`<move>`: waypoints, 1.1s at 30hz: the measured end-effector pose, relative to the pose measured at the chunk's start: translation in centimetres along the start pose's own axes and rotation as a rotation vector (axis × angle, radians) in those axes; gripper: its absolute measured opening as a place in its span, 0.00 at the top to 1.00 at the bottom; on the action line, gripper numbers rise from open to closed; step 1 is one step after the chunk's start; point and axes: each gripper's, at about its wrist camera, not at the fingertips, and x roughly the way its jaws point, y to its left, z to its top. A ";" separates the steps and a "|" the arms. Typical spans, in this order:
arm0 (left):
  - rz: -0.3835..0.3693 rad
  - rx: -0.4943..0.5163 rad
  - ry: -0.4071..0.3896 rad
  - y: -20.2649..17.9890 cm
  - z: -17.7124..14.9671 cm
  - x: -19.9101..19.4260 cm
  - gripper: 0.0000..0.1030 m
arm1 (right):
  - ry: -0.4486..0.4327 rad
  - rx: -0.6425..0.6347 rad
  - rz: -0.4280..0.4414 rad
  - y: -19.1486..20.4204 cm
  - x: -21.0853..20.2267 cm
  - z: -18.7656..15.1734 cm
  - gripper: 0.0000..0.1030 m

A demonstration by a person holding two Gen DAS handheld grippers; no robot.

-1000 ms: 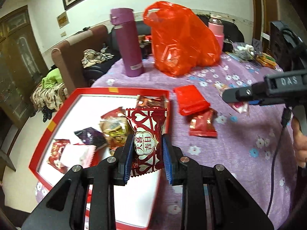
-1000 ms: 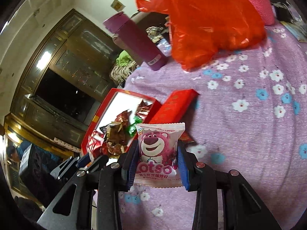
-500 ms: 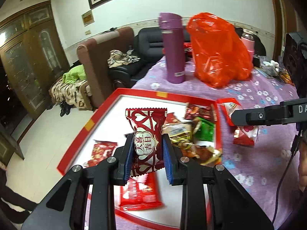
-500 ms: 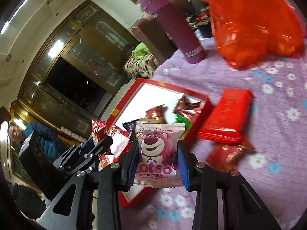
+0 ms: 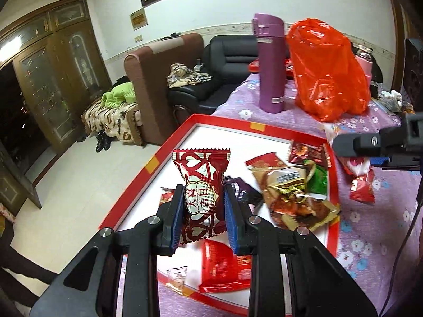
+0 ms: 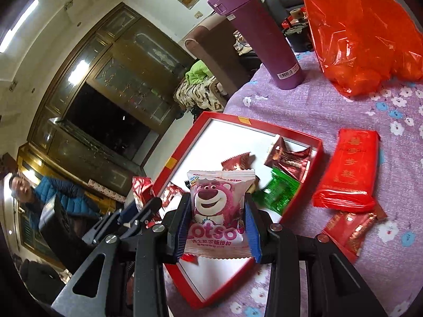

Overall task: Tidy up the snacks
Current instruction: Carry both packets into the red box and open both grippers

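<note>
My left gripper [image 5: 203, 206] is shut on a red-and-white heart-patterned snack packet [image 5: 202, 185], held above the red-rimmed white tray [image 5: 211, 137]. My right gripper [image 6: 218, 224] is shut on a pink bear "Lotso" packet [image 6: 218, 211], over the near part of the same tray [image 6: 238, 134]. Several wrapped snacks [image 5: 288, 185] lie piled at the tray's right side, among them a green packet [image 6: 277, 192]. In the left wrist view the right gripper [image 5: 370, 145] shows at the right edge, over the tray's rim. In the right wrist view the left gripper [image 6: 137, 206] shows at the left with its red packet.
On the purple flowered tablecloth [image 6: 370, 111] stand a purple flask [image 5: 271, 63] and an orange plastic bag [image 5: 327, 68]. A flat red pack [image 6: 346, 169] and a red packet [image 6: 351, 229] lie right of the tray. A person in a blue jacket [image 6: 53, 195] is at the left.
Both grippers have moved leftward over the tray with their packets still held. The tray and its snack pile now lie under and ahead of both; the loose red packs have slid off to the right.
</note>
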 end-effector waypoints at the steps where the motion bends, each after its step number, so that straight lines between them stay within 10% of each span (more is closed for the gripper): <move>1: 0.008 -0.007 0.002 0.3 -0.1 0.1 0.75 | -0.006 0.015 0.013 0.2 0.3 0.2 0.63; 33: 0.305 -0.080 0.034 0.3 0.0 3.6 0.67 | -0.074 -0.107 -0.078 2.0 6.4 -1.4 0.53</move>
